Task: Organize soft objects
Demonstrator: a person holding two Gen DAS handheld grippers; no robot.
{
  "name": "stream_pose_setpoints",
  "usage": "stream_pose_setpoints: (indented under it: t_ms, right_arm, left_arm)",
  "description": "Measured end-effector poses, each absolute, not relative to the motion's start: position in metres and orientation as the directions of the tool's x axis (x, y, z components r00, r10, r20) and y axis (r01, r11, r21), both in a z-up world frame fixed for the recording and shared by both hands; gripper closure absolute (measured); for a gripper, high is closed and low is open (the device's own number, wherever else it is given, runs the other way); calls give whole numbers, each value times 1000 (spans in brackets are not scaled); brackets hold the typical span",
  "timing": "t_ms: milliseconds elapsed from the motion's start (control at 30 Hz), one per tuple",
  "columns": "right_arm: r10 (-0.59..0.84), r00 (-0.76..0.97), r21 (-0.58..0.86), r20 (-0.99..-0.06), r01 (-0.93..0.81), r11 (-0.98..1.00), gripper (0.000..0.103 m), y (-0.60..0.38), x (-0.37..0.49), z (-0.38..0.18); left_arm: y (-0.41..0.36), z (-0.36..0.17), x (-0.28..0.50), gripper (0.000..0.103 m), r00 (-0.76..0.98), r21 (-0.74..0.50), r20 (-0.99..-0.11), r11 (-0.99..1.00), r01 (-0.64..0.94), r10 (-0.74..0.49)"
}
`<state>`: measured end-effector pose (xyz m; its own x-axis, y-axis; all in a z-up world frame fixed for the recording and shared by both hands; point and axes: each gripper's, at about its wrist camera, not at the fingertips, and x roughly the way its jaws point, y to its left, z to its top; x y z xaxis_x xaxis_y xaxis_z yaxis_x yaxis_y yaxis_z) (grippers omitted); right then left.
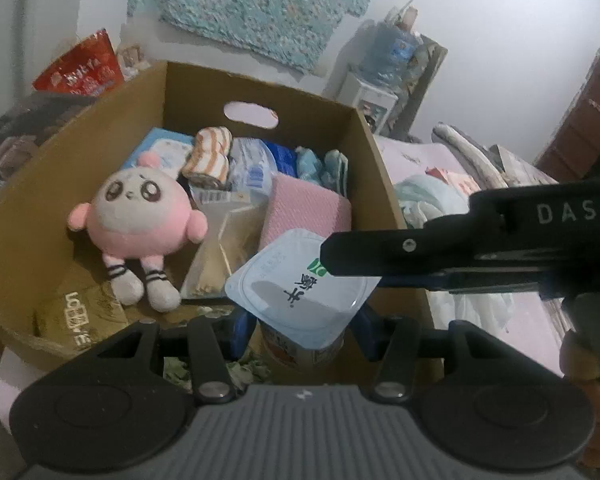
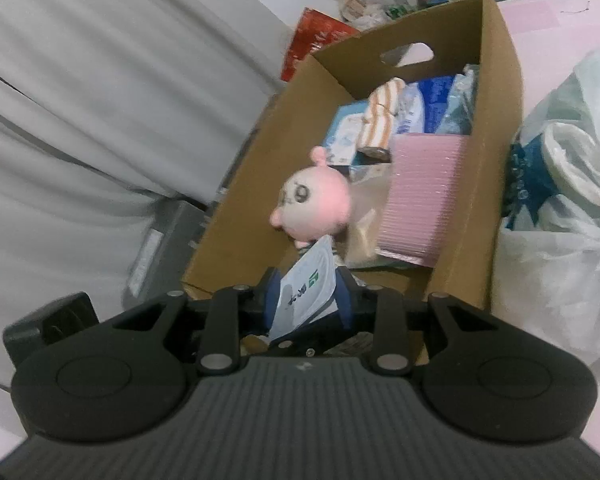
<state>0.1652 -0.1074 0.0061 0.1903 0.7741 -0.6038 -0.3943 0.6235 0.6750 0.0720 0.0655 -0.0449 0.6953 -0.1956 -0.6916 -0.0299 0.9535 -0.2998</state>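
Nearest: left gripper (image 1: 300, 326), blue pads clamped on sealed cup (image 1: 300, 300) by its body, at near rim of cardboard box (image 1: 260, 84). Right gripper (image 2: 307, 296), fingers either side of cup's lid edge; contact unclear. Inside box: pink plush doll (image 1: 138, 216), pink pack (image 1: 304, 208), striped rolled cloth (image 1: 208, 158), blue packets (image 1: 256, 164). Beyond: red bag (image 1: 80, 68).

A red printed bag (image 1: 82, 66) stands behind the carton's far left corner. A water dispenser bottle (image 1: 392, 54) sits against the white wall. White plastic bags (image 2: 560, 208) lie beside the carton.
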Motion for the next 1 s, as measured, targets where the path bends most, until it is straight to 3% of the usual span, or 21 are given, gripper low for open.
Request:
stream_pose_setpoints:
  t_ms: [100,133,167,467,733,833,1000]
  right_arm:
    - [742,193,635,-642,-408,656,66,-103,170,7]
    - [727,207,611,-655,-421,671,57,-100,172,8]
    - [713,227,588,-663,-432,684,55,-99,172,10]
    - [725,300,585,-620,-440,681,54,-111,175,23]
    - [749,357,621,-559,-419,663,47,-133,157,27]
    - [747,423,630,-513,-406,662,24,-148,143,31]
    - [635,575,542,-516,-354,762,14,-165,110,35]
  left_arm:
    - [63,-50,76,51,674,-307,-705,952,-8,-221]
    - [62,-52,78,49,665,-304,-712,953,-3,-226]
    - [61,-53,79,43,657,-297,-719,955,3,-226]
    - [61,-49,72,32,683,-276,-693,960,40,-228]
    - [64,-35,57,27,731,-264,-652,964,33,-203]
    - [66,-24,43,15,765,-243,-619,970,28,-177]
    - [74,-5,16,1,809,-168,-579,986,3,-101]
